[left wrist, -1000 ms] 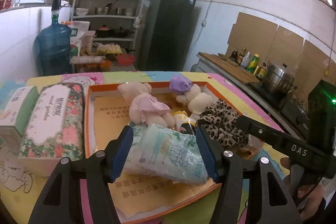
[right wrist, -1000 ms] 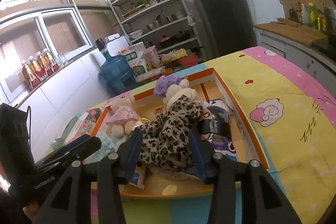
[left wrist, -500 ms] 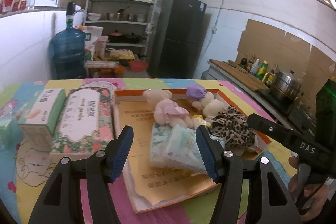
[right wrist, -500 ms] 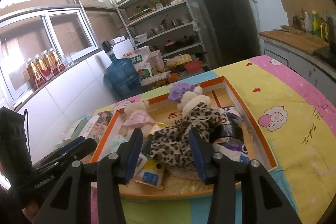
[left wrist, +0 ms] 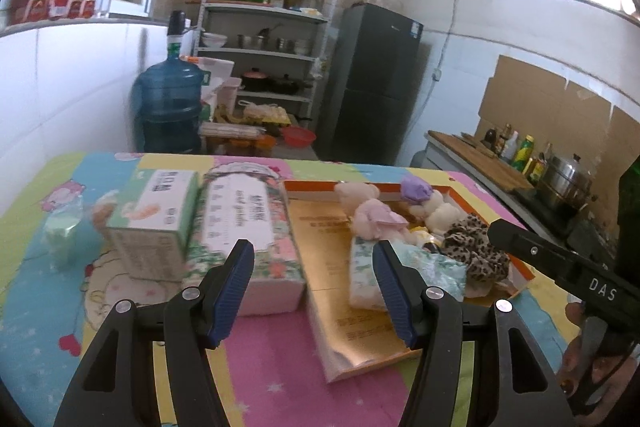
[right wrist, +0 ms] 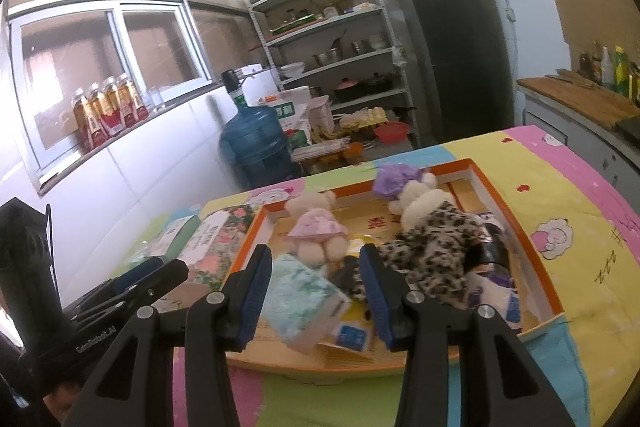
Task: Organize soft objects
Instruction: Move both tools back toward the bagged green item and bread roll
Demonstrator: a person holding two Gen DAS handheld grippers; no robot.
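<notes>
- Both my grippers hang over the table with nothing gripped.
- Left wrist view: left gripper (left wrist: 314, 281) jaws parted, empty; tissue pack (left wrist: 432, 269) lies in the orange tray (left wrist: 524, 271), beside the leopard cloth (left wrist: 474, 247).
- Right wrist view: right gripper (right wrist: 316, 289) jaws parted, empty; tissue pack (right wrist: 300, 295) and leopard cloth (right wrist: 432, 247) lie in the tray beyond them.

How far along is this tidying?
Two plush bears, a leopard-print cloth and a tissue pack already lie in the orange tray. Neither gripper holds anything. The floral tissue pack and green tissue box remain beside it.
</notes>
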